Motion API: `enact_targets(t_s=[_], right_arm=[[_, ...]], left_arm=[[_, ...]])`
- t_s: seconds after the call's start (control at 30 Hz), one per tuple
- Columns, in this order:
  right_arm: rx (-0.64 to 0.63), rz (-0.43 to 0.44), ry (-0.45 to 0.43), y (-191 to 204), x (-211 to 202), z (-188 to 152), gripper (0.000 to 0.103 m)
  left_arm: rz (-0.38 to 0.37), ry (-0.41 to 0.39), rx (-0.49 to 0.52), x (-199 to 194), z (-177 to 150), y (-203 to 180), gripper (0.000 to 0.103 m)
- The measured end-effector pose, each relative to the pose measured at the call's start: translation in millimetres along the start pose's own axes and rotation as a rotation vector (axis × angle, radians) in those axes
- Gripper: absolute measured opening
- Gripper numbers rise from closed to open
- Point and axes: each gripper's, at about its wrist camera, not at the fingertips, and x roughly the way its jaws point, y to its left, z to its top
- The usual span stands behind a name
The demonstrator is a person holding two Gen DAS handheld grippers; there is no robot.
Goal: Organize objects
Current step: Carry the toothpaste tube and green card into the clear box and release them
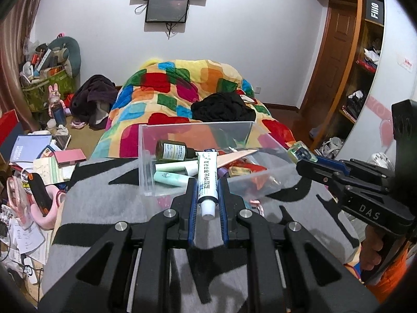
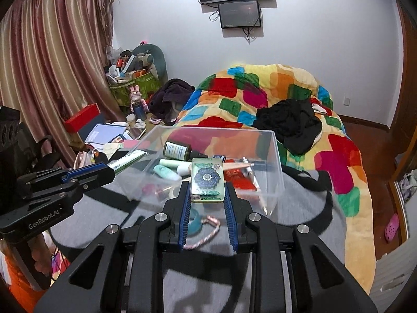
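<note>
Left wrist view: left gripper (image 1: 208, 195) pinches a white tube (image 1: 207, 180) between its blue pads (image 1: 193, 203); tube lies along the fingers, cap end toward the camera, printed end reaching out over the near edge of the clear plastic box (image 1: 146, 161); box sits on a grey cloth (image 1: 104, 195) with black patches, at the near end of a bed under a multicoloured blanket (image 1: 166, 91); inside the box: dark bottle (image 1: 173, 151) on its side at the far left, pale green tubes (image 1: 169, 176) in front of it, red items (image 1: 245, 169) to the right; right gripper (image 1: 307, 160) enters from the right, clamped on a small green block (image 1: 301, 151) near the box's right side; a hand (image 1: 374, 250) grips its handle.

Right wrist view: right gripper (image 2: 207, 195) pinches the green block (image 2: 207, 180), a translucent slab with a dark flower pattern on top, pads pressed on its two sides; block hangs over the near part of the clear box (image 2: 276, 156); dark bottle (image 2: 178, 150) and pale tubes (image 2: 166, 170) lie beyond it; teal ring on a pink cord (image 2: 206, 227) lies on the grey cloth (image 2: 299, 208) below the fingers; left gripper (image 2: 114, 168) comes in from the left, closed on the white tube (image 2: 127, 159), which points toward the box's left wall.
</note>
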Motion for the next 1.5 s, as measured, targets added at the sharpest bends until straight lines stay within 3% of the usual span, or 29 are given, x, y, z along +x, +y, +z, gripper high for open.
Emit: enact_targets(t_s=[0.6, 0.93, 1.13, 1.5], right_arm=[[0.039, -0.02, 0.143, -17, 91, 11, 0.022], [0.016, -0.028, 0.151, -14, 96, 12, 0.023], [0.003, -0.03, 0.131, -13, 82, 14, 0.036], [-0.079, -0.031, 0.08, -2, 38, -5, 0.051]], left_arm=[[0.014, 0.137, -0.056, 83, 20, 15, 0.015], [-0.006, 0.148, -0.055, 86, 17, 14, 0.015], [-0.012, 0.132, -0.045, 72, 18, 10, 0.015], [-0.014, 0.076, -0.045, 34, 9, 6, 0.043]])
